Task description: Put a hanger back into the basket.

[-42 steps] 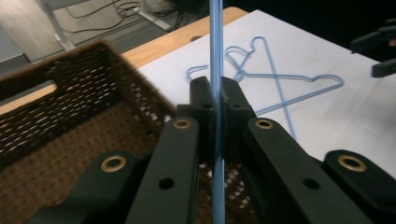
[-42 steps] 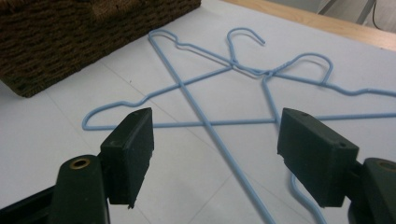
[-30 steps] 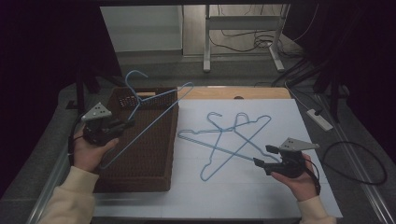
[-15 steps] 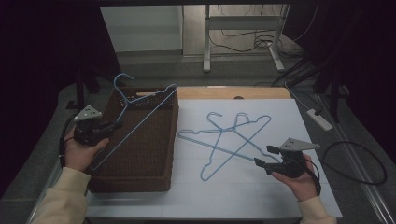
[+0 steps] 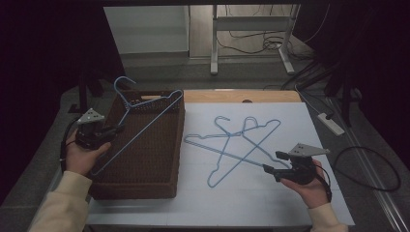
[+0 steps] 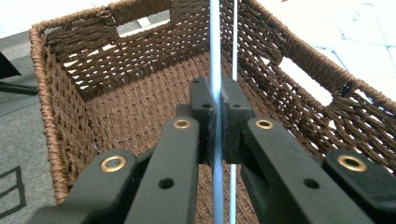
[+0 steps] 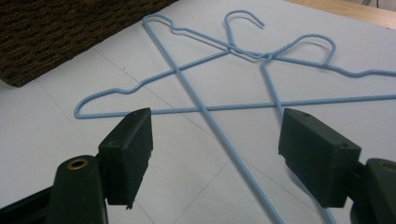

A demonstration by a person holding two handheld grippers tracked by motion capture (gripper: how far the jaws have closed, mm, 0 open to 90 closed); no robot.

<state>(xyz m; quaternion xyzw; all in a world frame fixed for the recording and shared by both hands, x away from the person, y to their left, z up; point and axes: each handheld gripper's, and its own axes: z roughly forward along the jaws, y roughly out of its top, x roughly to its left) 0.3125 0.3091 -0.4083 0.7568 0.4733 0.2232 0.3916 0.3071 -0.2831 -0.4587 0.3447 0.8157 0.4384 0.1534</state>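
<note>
My left gripper [image 5: 105, 131] is shut on a blue wire hanger [image 5: 140, 132] and holds it slanted over the brown wicker basket [image 5: 179, 145], hook toward the far left corner. In the left gripper view the pads pinch the hanger's wire [image 6: 215, 70] above the basket's inside [image 6: 70, 79]. Two more blue hangers [image 5: 232, 151] lie crossed on the white sheet. My right gripper [image 5: 270, 163] rests at their near right end, open. In the right gripper view its gripper [image 7: 219, 154] straddles one long hanger wire [image 7: 201, 109] without touching it.
The white sheet [image 5: 270, 203] covers most of the table, with a strip of bare wood [image 5: 270, 95] at the far edge. A power strip [image 5: 331, 123] and a looping cable [image 5: 372, 169] lie off the right side. Desk legs stand beyond.
My left hand has carried the hanger to the left and a little lower over the basket. The right hand and the two hangers on the sheet have stayed still.
</note>
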